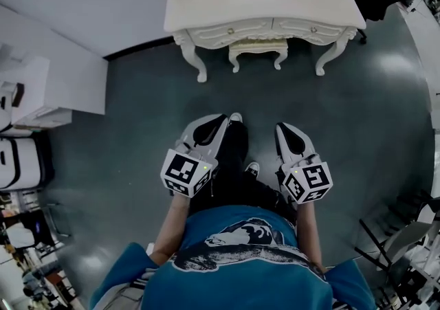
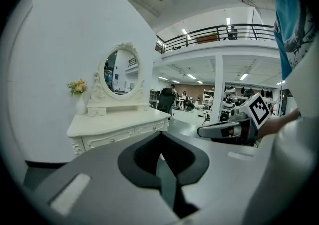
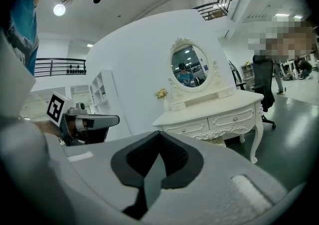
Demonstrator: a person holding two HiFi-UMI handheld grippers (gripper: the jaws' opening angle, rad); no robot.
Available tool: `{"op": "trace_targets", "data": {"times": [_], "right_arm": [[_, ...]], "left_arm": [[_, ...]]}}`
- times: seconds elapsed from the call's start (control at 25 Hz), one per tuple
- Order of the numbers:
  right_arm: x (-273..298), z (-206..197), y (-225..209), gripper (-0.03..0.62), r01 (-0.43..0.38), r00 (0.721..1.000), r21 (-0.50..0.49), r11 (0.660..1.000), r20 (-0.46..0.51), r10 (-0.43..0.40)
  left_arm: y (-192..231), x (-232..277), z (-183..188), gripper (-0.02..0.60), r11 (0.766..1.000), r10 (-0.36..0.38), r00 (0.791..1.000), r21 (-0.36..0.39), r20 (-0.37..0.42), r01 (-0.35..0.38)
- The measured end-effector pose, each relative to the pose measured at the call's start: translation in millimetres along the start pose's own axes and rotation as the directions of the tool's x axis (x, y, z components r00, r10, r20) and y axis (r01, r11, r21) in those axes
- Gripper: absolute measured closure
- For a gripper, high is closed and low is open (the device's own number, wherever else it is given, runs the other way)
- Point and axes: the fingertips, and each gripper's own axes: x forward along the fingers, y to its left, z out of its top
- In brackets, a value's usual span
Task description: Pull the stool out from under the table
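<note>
A cream stool (image 1: pixel 258 48) is tucked under the white dressing table (image 1: pixel 206 9) at the top of the head view; only its front edge and legs show. My left gripper (image 1: pixel 220 120) and right gripper (image 1: pixel 280 127) hang side by side in front of my body, well short of the table, both shut and empty. In the left gripper view the table (image 2: pixel 114 124) stands ahead at left with its oval mirror (image 2: pixel 118 71), and the shut jaws of the left gripper (image 2: pixel 160 141) hide the stool. The right gripper (image 3: pixel 160 141) faces the table (image 3: pixel 214 112), with a sliver of stool (image 3: pixel 217 140) beneath.
Grey floor (image 1: pixel 124 116) lies between me and the table. White cabinets (image 1: pixel 41 89) stand at left, black stands and gear (image 1: pixel 405 240) at the right edge. A black office chair (image 3: pixel 261 82) sits right of the table. A vase of flowers (image 2: pixel 78 94) is on the tabletop.
</note>
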Motion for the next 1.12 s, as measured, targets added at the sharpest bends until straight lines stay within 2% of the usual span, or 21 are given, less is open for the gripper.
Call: {"op": "trace_targets", "data": {"times": [0.08,0.28,0.44,0.64,0.92,1.12], "right_arm": [[15.3,4.6,-12.3,0.592,0.014,1.0,0.011,1.0,0.005,-0.014],[59.0,12.8,-46.1,0.592,0.048,0.999,0.026,0.999,-0.007,-0.047],[100.4,15.7,-78.1,0.591,0.073,0.997,0.055,0.996,-0.028,-0.072],[156.9,13.5,-116.4,0.591,0.094,0.993,0.073,0.993,-0.084,-0.088],[223.8,-3.5,-178.8,0.575,0.132,0.979,0.045,0.99,-0.163,-0.123],[253.3,-35.3,-232.3,0.549,0.15,0.972,0.107,0.983,-0.196,-0.127]], "left_arm": [[12.7,15.9,0.2,0.569,1.0,-0.019,1.0,0.0,0.011,0.019],[54.3,65.9,-11.4,0.566,0.997,-0.052,0.998,0.048,-0.036,0.054],[83.8,105.6,-24.1,0.548,0.995,-0.095,0.994,0.01,-0.054,0.096],[121.5,145.0,-42.8,0.548,0.991,-0.133,0.989,0.004,-0.062,0.134],[171.0,192.9,-96.0,0.517,0.987,-0.161,0.97,-0.027,-0.182,0.159],[193.1,224.2,-128.1,0.502,0.986,-0.162,0.965,-0.081,-0.207,0.148]]}}
